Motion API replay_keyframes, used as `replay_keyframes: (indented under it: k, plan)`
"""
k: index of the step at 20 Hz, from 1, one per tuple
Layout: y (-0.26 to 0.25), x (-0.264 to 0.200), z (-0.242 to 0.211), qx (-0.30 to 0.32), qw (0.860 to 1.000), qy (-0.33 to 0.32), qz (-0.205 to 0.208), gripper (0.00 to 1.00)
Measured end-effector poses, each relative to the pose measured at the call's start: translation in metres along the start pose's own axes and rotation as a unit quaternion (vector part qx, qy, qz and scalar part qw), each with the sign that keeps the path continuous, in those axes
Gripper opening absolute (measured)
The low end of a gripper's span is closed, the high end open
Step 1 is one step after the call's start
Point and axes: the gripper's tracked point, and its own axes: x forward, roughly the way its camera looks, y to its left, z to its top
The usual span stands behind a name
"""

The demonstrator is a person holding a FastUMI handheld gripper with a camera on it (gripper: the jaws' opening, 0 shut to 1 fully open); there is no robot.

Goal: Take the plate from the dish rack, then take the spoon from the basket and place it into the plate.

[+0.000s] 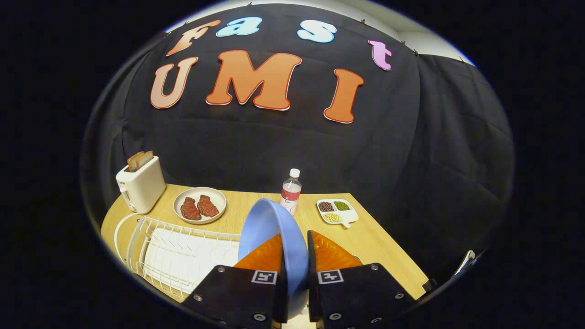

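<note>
A light blue plate (pixel 267 228) stands on edge between my two fingers, lifted above the wooden table (pixel 374 246). My gripper (pixel 296 256) is shut on the plate's rim, one finger on each face. The white wire dish rack (pixel 178 256) lies below and to the left of the fingers, with a white drip tray under it. The plate's lower part is hidden behind my fingers.
A white toaster (pixel 141 183) with bread slices stands at the table's far left. Beside it is a grey plate with two pieces of meat (pixel 199 205). A clear bottle (pixel 290 192) stands just beyond the blue plate. A white divided dish of beans (pixel 337 211) sits to the right.
</note>
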Motion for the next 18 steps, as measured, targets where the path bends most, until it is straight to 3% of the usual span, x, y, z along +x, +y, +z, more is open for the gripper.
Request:
replay_keyframes:
  k: [9, 18]
  plan:
    - [-0.013, -0.083, -0.027, 0.058, 0.997, 0.014, 0.041, 0.18]
    - [-0.004, -0.143, -0.098, 0.12, 0.988, 0.061, 0.07, 0.18]
